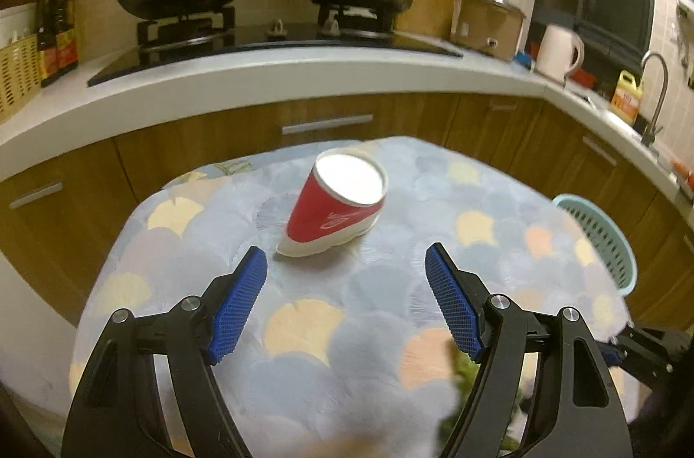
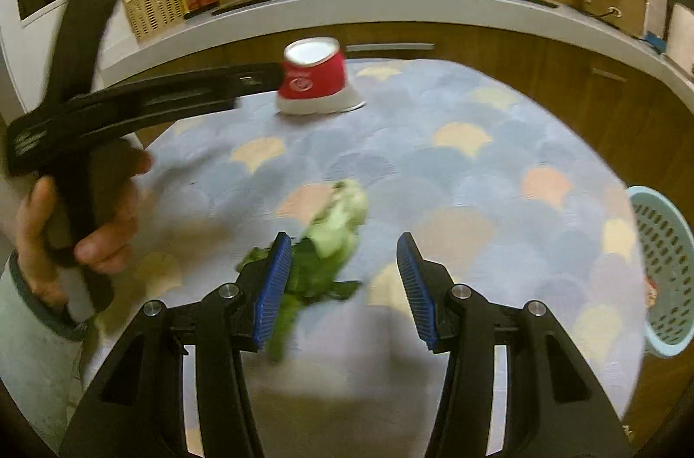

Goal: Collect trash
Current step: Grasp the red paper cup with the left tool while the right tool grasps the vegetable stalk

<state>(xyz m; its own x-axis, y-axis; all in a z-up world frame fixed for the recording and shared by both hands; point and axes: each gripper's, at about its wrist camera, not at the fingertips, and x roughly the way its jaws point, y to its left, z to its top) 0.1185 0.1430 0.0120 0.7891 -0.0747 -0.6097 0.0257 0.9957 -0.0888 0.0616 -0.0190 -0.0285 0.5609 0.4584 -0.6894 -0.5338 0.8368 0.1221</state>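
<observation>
Little looks collected so far. The left gripper [image 1: 345, 263] gapes wide and empty, the crushed red paper cup [image 1: 336, 207] lying on the table just beyond its jaws. The right gripper [image 2: 343, 250] is open too, holding nothing; the vegetable scrap [image 2: 323, 245] lies between its jaws, against the left pad. The teal basket [image 2: 661, 271] waits well off to their right.

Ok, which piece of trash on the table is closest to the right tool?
The vegetable scrap, lying by the right tool's left finger; the red cup sits at the table's far edge.
</observation>
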